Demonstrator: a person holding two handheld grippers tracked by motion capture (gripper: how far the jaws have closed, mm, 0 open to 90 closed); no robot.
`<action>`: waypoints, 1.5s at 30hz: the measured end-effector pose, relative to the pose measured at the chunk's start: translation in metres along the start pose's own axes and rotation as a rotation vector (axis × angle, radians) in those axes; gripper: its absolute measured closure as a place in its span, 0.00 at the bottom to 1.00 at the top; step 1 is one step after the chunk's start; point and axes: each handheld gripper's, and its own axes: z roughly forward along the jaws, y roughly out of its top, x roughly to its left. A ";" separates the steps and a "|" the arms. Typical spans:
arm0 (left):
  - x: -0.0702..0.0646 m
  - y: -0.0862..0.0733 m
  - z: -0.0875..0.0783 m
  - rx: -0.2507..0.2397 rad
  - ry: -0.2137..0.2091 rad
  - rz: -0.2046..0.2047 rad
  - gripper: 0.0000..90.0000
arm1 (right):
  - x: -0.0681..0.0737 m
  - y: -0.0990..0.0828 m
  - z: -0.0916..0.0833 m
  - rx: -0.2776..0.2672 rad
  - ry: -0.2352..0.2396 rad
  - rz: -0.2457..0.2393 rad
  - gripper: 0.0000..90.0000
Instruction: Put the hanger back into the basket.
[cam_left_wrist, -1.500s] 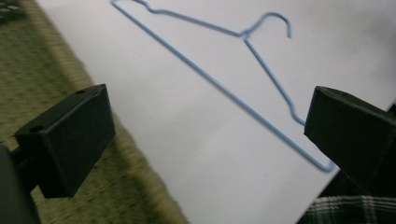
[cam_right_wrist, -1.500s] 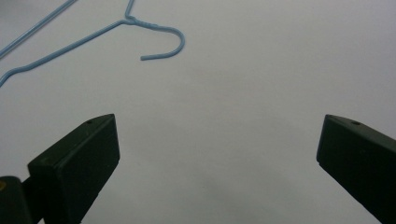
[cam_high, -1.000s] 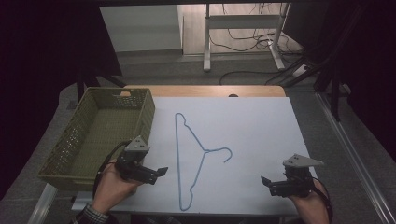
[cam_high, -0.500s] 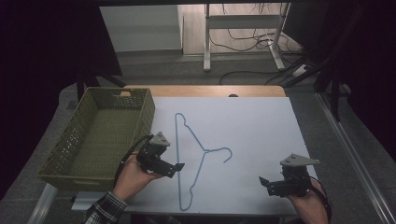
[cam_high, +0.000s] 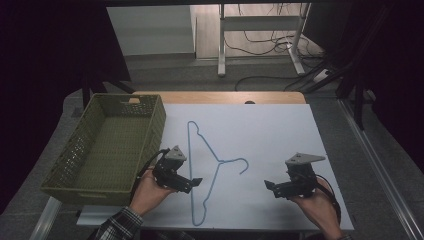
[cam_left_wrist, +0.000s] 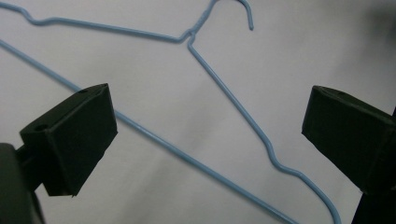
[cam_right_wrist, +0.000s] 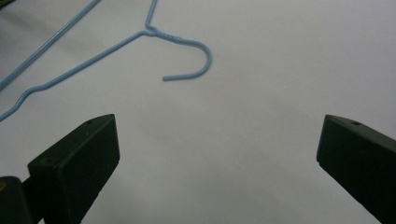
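A light blue wire hanger (cam_high: 218, 161) lies flat on the white table top (cam_high: 280, 130), its hook pointing right. My left gripper (cam_high: 194, 182) hovers at the hanger's long straight bar, low on the left side, jaws wide open. In the left gripper view the hanger (cam_left_wrist: 224, 95) runs across the gap of that gripper (cam_left_wrist: 210, 128), bar and one shoulder wire between the jaws, nothing gripped. My right gripper (cam_high: 270, 186) stays open near the front right, apart from the hook. Ahead of the right gripper (cam_right_wrist: 217, 156), the hook (cam_right_wrist: 205, 58) lies on bare table.
A green woven basket (cam_high: 159, 122) stands at the table's left side, close to my left hand. A wooden strip (cam_high: 220, 97) borders the table's far edge. Beyond it are a desk frame and cables on the floor.
My left gripper has moved right, from beside the basket to the hanger's long bar. The right gripper has barely shifted. The hanger has not moved.
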 end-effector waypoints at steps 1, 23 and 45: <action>0.000 0.000 0.001 0.000 -0.004 0.001 0.04 | 0.000 0.002 0.003 0.006 0.006 -0.001 0.00; -0.006 0.001 0.021 0.024 -0.012 0.024 0.02 | 0.001 0.061 0.090 0.100 0.010 -0.098 0.56; -0.007 0.001 0.038 0.067 0.001 0.030 0.05 | 0.004 0.061 0.129 0.180 -0.015 -0.204 0.96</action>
